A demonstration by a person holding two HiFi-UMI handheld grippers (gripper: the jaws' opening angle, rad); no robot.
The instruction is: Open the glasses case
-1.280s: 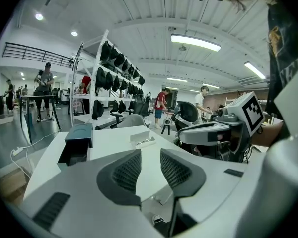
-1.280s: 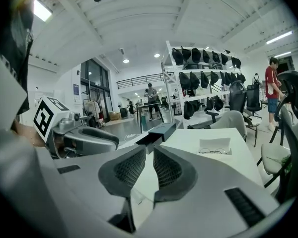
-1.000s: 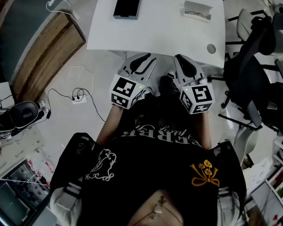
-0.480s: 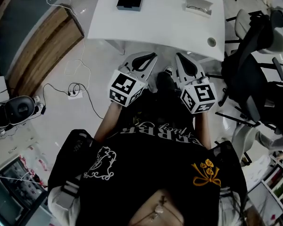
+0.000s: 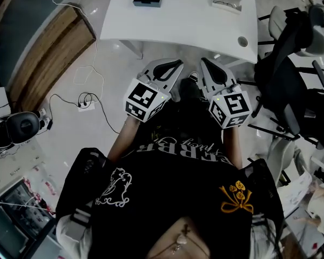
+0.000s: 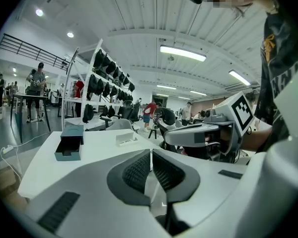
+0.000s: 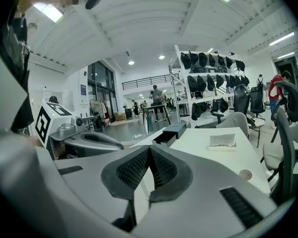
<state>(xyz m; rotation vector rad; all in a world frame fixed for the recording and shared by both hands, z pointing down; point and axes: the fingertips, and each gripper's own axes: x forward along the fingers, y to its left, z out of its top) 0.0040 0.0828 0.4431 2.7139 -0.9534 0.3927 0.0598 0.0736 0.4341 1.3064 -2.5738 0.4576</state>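
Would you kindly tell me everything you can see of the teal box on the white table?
The teal box is rectangular, matte and cardboard-like. It has two parts: a grey-teal sleeve and a tray slid partway out toward the person, its inside dark. It lies flat on the white table, toward the far left as the person sees it. Only the table touches it.

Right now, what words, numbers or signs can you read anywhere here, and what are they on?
Shirt print: large letters, upside down and creased, not readable for sure.
Left cube: black-and-white square code, no words.
Right cube: the same kind of code, no words.
Wall sign: too small to read.
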